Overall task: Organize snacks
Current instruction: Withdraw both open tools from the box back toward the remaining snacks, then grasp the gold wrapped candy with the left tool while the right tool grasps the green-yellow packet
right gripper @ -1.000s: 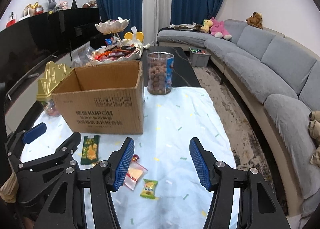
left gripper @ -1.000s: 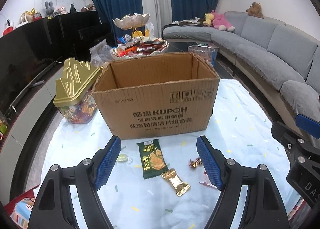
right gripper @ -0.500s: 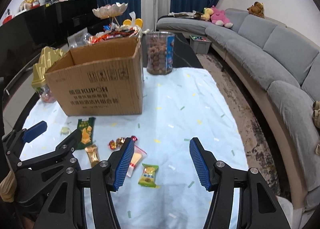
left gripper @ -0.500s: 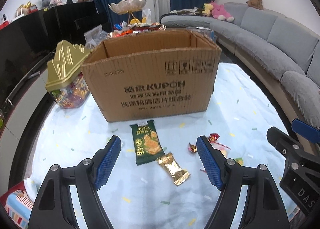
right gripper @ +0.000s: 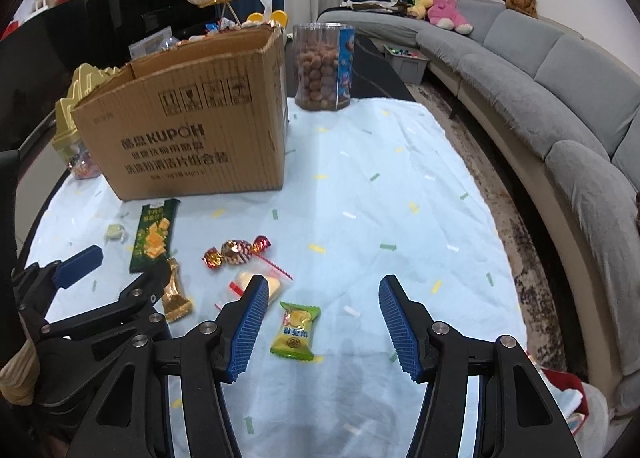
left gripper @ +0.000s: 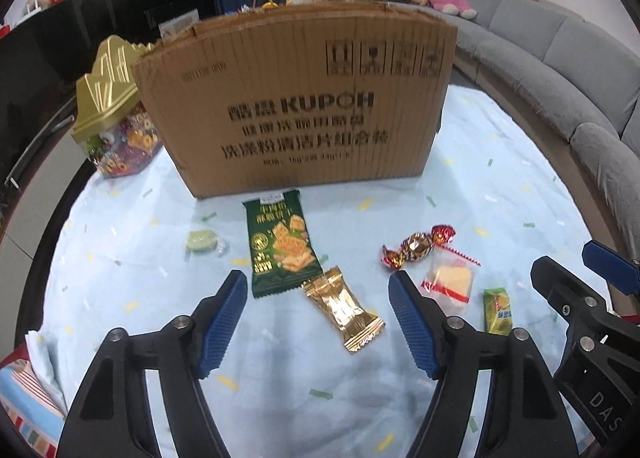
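Observation:
Loose snacks lie on the pale blue cloth in front of an open cardboard box (left gripper: 304,98) (right gripper: 192,118). My left gripper (left gripper: 315,282) hovers low over a gold packet (left gripper: 344,310), its jaws closing but with both pads clear of it. A green cracker packet (left gripper: 282,244) lies just beyond. My right gripper (right gripper: 323,284) stands open above the cloth, with a green-yellow candy (right gripper: 296,328) between its fingers, untouched. A clear bag with a yellow snack (right gripper: 276,282) and red-gold wrapped candies (right gripper: 236,250) lie to its left.
A gold-lidded candy jar (left gripper: 116,118) stands left of the box, and a clear tub of brown balls (right gripper: 324,66) behind its right corner. A pale green candy (left gripper: 202,240) lies at the left. A grey sofa (right gripper: 560,98) curves along the right.
Both grippers have sunk toward the cloth and tipped downward; the box and snacks loom larger. The left jaws have narrowed slightly. Nothing has been picked up.

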### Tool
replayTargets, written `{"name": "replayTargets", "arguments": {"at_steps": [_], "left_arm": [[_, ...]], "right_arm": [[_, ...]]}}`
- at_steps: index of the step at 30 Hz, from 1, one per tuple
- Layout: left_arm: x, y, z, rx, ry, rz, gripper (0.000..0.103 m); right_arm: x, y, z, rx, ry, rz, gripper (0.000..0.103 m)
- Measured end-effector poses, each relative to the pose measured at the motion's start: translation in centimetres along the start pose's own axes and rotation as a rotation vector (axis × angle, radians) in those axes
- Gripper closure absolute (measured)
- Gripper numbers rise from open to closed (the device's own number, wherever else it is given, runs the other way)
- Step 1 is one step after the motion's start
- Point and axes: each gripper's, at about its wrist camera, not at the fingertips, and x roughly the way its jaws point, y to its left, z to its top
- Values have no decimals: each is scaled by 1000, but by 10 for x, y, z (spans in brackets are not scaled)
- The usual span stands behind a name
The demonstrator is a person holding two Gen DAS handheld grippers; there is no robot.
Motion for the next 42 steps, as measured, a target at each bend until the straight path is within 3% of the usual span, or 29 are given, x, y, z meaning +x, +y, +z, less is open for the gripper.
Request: {"name": "replayTargets", "arguments": {"at_steps": [18, 24, 28, 34, 37, 42], "left_arm": [[39, -3, -13, -15, 92, 10, 45], [40, -6, -14, -2, 86, -4, 55], [38, -8, -16, -2, 76, -24, 68], [36, -10, -17, 2, 72, -30, 80], [37, -9, -16, 1, 73, -33, 81], [35, -9, -16, 4, 75, -37, 82]], "right_arm": [[34, 5, -10, -4, 83, 10, 44], [41, 6, -12, -7, 104, 9, 46], [48, 6, -15, -8, 129, 10, 54], [56, 3, -18, 18, 166, 31, 68], [57, 2, -18, 21, 168, 34, 74], [57, 0, -17, 32, 169, 46, 76]]}}
